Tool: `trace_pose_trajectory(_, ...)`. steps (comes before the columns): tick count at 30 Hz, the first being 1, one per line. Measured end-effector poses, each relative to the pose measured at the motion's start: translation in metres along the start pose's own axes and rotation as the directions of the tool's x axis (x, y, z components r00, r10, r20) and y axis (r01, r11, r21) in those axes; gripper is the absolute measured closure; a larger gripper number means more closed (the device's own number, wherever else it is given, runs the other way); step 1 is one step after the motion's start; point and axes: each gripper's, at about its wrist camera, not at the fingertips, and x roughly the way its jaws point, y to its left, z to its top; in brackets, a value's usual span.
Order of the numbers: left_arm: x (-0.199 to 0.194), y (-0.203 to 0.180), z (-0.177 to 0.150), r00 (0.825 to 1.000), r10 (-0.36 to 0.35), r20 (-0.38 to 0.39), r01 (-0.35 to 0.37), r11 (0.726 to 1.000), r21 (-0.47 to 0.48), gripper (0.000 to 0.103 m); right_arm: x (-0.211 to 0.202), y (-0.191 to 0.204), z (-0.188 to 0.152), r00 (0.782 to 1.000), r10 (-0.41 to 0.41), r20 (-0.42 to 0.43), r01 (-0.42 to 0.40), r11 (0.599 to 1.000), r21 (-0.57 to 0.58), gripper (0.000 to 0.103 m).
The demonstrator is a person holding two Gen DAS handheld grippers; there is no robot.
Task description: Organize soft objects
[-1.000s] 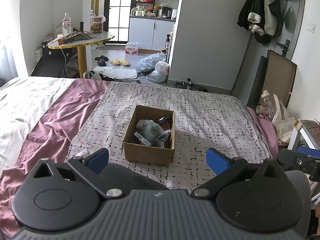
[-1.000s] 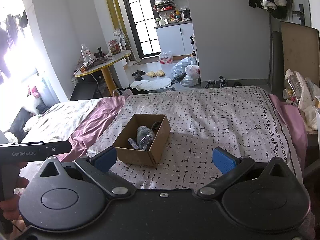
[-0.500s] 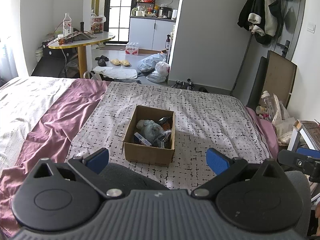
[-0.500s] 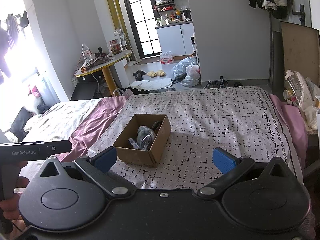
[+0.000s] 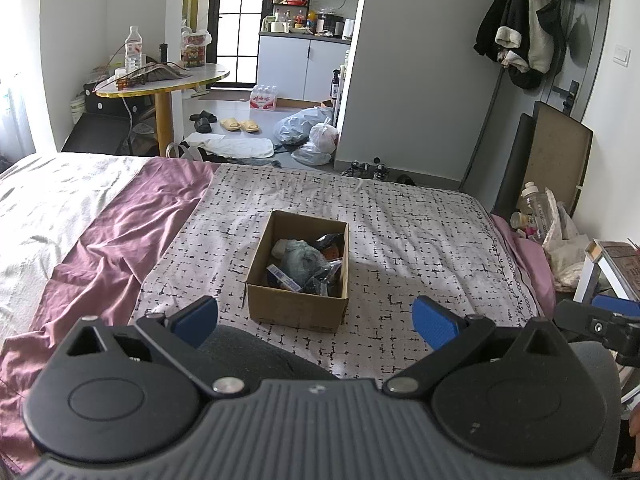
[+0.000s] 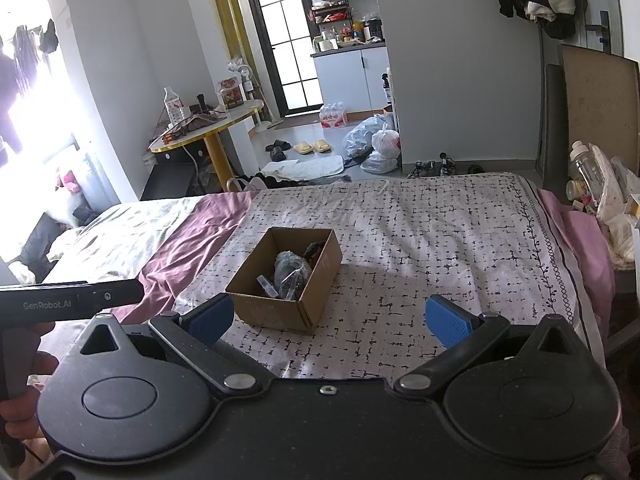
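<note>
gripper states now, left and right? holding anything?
Left gripper: open, empty, short of the cardboard box.
Right gripper: open, empty.

Daylight fills the room, strongest from the arched window (image 6: 36,128) on the far left, which is blown out to white glare in the right wrist view. The glass door (image 5: 236,20) at the far end is bright too. The cardboard box (image 5: 298,268) casts a soft shadow to its right on the bed (image 5: 420,240). Both views are sharp, with walls bowing at the edges.
</note>
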Motion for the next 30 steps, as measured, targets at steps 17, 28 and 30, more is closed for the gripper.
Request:
trace_pose_trajectory(17,-0.0002,0.0006,-0.0001,1.000,-0.001,0.001,0.001,1.000,0.000,0.000,-0.0007,0.0008,-0.0009,1.000,-0.001,0.000,0.001,1.000,-0.001,0.000)
trace_pose_trajectory(28,-0.0003,0.0007,-0.0004,1.000,-0.001,-0.001,0.001,1.000,0.000,0.000,-0.0005,0.0014,-0.0008,1.000,-0.002,-0.002,0.002,1.000,0.000,0.000)
trace_pose_trajectory(30,-0.0003,0.0007,-0.0004,1.000,-0.002,-0.001,0.002,1.000,0.001,0.000,-0.0005,0.0014,-0.0008,1.000,-0.003,-0.003,0.003,1.000,0.000,0.000)
